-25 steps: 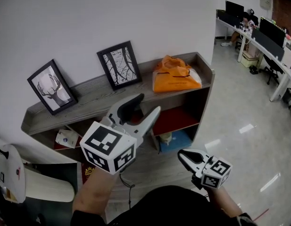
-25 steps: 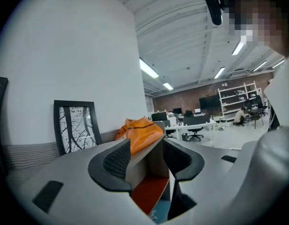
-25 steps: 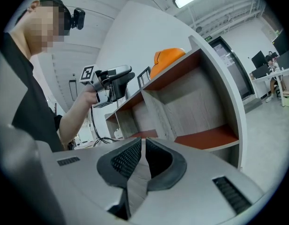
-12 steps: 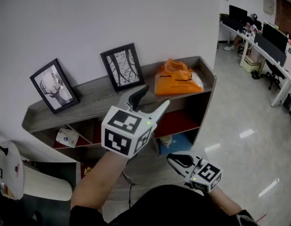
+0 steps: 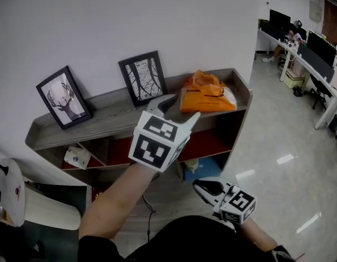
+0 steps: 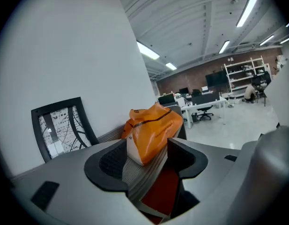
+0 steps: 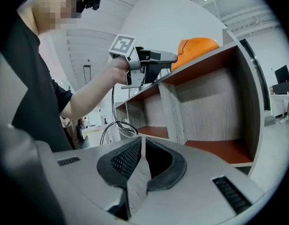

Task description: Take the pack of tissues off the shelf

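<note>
The orange pack of tissues [image 5: 207, 96] lies at the right end of the grey shelf's top board [image 5: 102, 119]. My left gripper [image 5: 183, 107] reaches toward it from the left. Its jaws have just been opening and now stand wide. In the left gripper view the pack [image 6: 151, 130] shows just beyond the pads, and neither pad presses on it. My right gripper [image 5: 200, 185] hangs low in front of the shelf, jaws together and holding nothing. From the right gripper view, the left gripper [image 7: 167, 57] is seen just short of the pack [image 7: 196, 46].
Two framed pictures [image 5: 61, 97] [image 5: 142, 76] lean on the wall on the shelf top, left of the pack. Lower compartments hold a white packet [image 5: 75, 158] and a blue item [image 5: 204, 165]. Office desks [image 5: 310, 53] stand far right. A cable [image 7: 118, 130] hangs by the shelf.
The left gripper has moved up and right along the shelf top toward the orange pack, and its jaws stand wider. The right gripper shifted a little left.
</note>
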The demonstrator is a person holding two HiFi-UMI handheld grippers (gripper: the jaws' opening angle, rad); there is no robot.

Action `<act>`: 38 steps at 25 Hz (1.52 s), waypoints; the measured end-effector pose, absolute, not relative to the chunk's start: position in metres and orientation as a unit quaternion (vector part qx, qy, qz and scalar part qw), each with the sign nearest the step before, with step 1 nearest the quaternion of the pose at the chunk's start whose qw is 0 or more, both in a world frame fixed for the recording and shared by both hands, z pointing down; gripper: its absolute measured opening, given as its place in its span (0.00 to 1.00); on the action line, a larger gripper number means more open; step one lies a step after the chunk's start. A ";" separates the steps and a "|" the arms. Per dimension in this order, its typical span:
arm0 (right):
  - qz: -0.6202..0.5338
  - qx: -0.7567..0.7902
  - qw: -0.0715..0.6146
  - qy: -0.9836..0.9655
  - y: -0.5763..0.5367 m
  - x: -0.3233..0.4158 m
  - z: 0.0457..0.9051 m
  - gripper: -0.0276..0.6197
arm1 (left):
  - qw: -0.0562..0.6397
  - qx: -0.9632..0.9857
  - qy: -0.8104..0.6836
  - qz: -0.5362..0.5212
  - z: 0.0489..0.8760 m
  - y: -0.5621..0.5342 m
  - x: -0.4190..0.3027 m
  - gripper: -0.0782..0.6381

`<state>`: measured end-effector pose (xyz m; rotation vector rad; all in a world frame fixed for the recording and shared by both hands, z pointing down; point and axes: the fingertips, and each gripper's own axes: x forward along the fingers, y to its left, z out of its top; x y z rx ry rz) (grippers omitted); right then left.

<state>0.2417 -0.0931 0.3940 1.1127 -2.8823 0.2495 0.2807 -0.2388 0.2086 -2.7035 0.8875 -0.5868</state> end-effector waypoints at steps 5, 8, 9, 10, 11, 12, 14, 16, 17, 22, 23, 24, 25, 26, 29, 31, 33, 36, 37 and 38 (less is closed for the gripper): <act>0.087 0.355 0.018 -0.931 -0.093 0.241 0.394 0.07 | 0.137 -0.917 0.281 -0.248 0.216 -0.240 0.290 0.49; 0.088 0.354 0.016 -0.931 -0.092 0.242 0.395 0.07 | 0.130 -0.919 0.271 -0.257 0.219 -0.243 0.292 0.45; 0.088 0.354 0.016 -0.931 -0.092 0.243 0.395 0.07 | 0.129 -0.918 0.271 -0.258 0.219 -0.245 0.292 0.42; 0.087 0.354 0.016 -0.931 -0.092 0.244 0.395 0.07 | 0.131 -0.918 0.271 -0.260 0.218 -0.247 0.291 0.39; 0.087 0.355 0.016 -0.931 -0.092 0.245 0.395 0.07 | 0.134 -0.917 0.270 -0.263 0.218 -0.248 0.291 0.33; 0.088 0.356 0.016 -0.930 -0.092 0.245 0.395 0.07 | 0.141 -0.915 0.268 -0.268 0.218 -0.249 0.290 0.27; 0.092 0.359 0.016 -0.929 -0.092 0.247 0.395 0.07 | 0.157 -0.911 0.264 -0.276 0.219 -0.248 0.290 0.21; 0.097 0.361 0.011 -0.928 -0.090 0.248 0.394 0.07 | 0.166 -0.911 0.260 -0.274 0.219 -0.245 0.288 0.17; 0.100 0.359 0.003 -0.928 -0.089 0.249 0.392 0.07 | 0.164 -0.914 0.258 -0.266 0.218 -0.244 0.288 0.15; 0.104 0.360 -0.021 -0.927 -0.089 0.255 0.379 0.07 | 0.132 -0.933 0.254 -0.219 0.206 -0.236 0.276 0.14; 0.102 0.363 -0.016 -0.926 -0.088 0.257 0.379 0.07 | 0.130 -0.934 0.255 -0.216 0.205 -0.233 0.272 0.14; 0.102 0.366 -0.017 -0.925 -0.087 0.257 0.379 0.07 | 0.130 -0.934 0.257 -0.213 0.206 -0.231 0.268 0.14; 0.105 0.366 -0.023 -0.924 -0.086 0.257 0.377 0.07 | 0.131 -0.934 0.259 -0.210 0.207 -0.228 0.264 0.14; 0.108 0.366 -0.029 -0.924 -0.085 0.256 0.376 0.07 | 0.132 -0.934 0.262 -0.206 0.208 -0.225 0.260 0.14; 0.110 0.364 -0.030 -0.924 -0.084 0.251 0.375 0.07 | 0.134 -0.937 0.266 -0.184 0.208 -0.217 0.245 0.14; 0.107 0.362 -0.023 -0.926 -0.085 0.247 0.374 0.07 | 0.136 -0.940 0.269 -0.162 0.205 -0.211 0.236 0.14; 0.105 0.364 -0.007 -0.926 -0.085 0.245 0.378 0.07 | 0.137 -0.942 0.271 -0.141 0.203 -0.205 0.227 0.13; 0.108 0.365 0.002 -0.925 -0.083 0.241 0.381 0.07 | 0.131 -0.946 0.273 -0.116 0.199 -0.193 0.213 0.13; 0.109 0.364 0.002 -0.925 -0.082 0.239 0.381 0.07 | 0.129 -0.946 0.275 -0.109 0.198 -0.190 0.208 0.13; 0.110 0.363 0.004 -0.925 -0.082 0.238 0.382 0.07 | 0.127 -0.947 0.277 -0.103 0.198 -0.187 0.203 0.13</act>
